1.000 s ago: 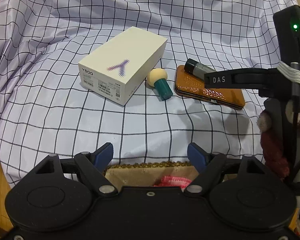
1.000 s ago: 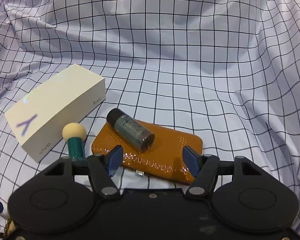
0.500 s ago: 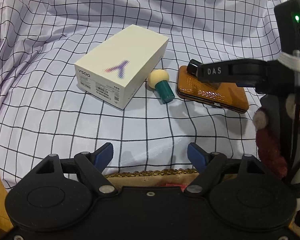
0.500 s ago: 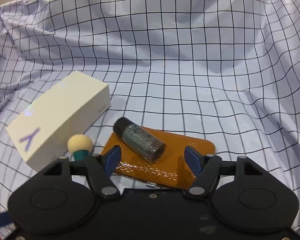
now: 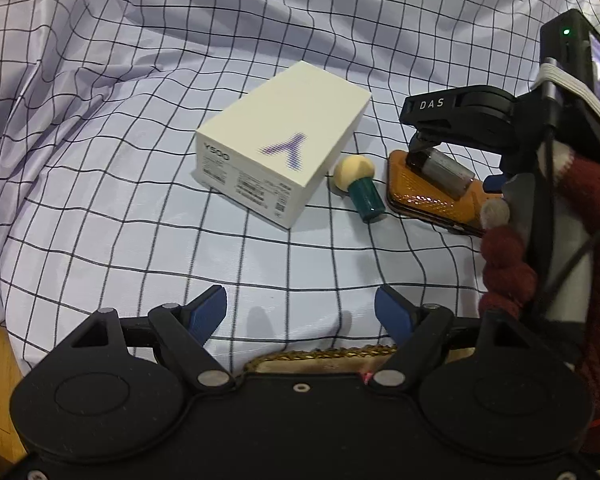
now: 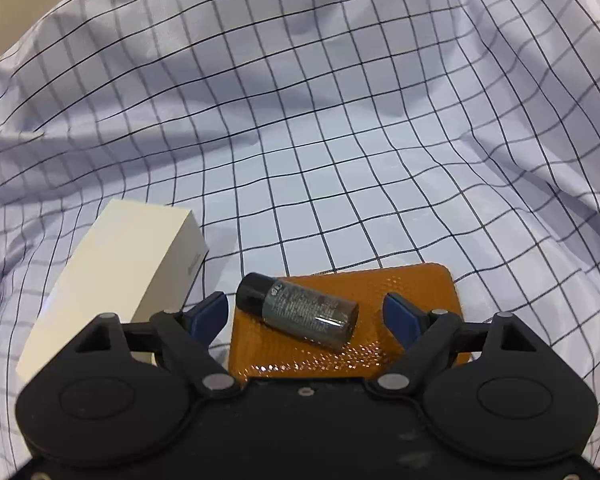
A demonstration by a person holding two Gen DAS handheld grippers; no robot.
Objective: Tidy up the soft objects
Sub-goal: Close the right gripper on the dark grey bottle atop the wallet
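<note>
Two grippers over checked cloth [image 6: 340,140]: left gripper [image 5: 300,308] jaws wide, nothing between, above a gold-trimmed pouch edge [image 5: 324,354] at its base. Right gripper [image 6: 306,312] jaws opening, straddling but not touching a grey bottle [image 6: 300,316] lying on an orange case [image 6: 412,300]. Beyond: mushroom-shaped toy [image 5: 358,186] beside white box [image 5: 284,144].

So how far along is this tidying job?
Nothing looks sorted yet. The white cardboard box, the cream-headed teal sponge applicator and the orange wallet carrying the small grey bottle lie loose on the checked cloth. The right gripper is opening around the bottle; the left gripper is open, empty.
</note>
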